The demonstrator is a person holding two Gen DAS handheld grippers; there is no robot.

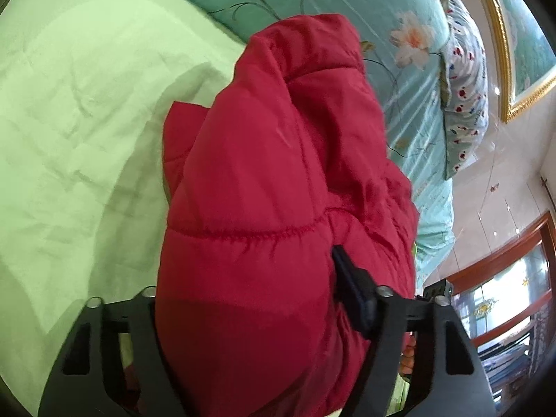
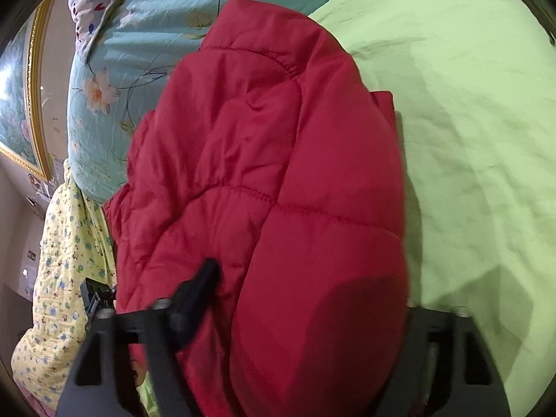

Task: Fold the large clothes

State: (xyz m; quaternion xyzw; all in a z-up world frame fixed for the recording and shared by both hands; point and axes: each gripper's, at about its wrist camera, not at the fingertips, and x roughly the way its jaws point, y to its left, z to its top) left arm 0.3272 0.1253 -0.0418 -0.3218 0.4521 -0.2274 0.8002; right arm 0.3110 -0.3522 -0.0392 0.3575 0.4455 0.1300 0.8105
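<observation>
Bedding fills both wrist views: a pale green sheet [image 1: 76,111] covers the bed, and a teal floral quilt [image 1: 347,3] is bunched along its far side, with a white pillow printed in small red and blue figures [image 1: 465,97] against the quilt. On the sheet lies the red puffer jacket [image 1: 278,180], folded into a thick, rounded bundle whose quilted seams run across its top; its far end touches the teal quilt. The left gripper [image 1: 250,316] has the near end of the bundle between its black fingers [image 1: 351,285], which pinch the padded fabric from either side; only one fingertip shows, the other is buried under the jacket. The right gripper [image 2: 305,299] grips the same bundle in the same way, one of its fingers [image 2: 198,288] pressed into the red cloth and the other hidden beneath it. In the right wrist view a yellow patterned blanket [image 2: 62,278] lies beside the jacket, past the bed's edge. A gold-framed picture [image 1: 521,52] hangs on the wall.
</observation>
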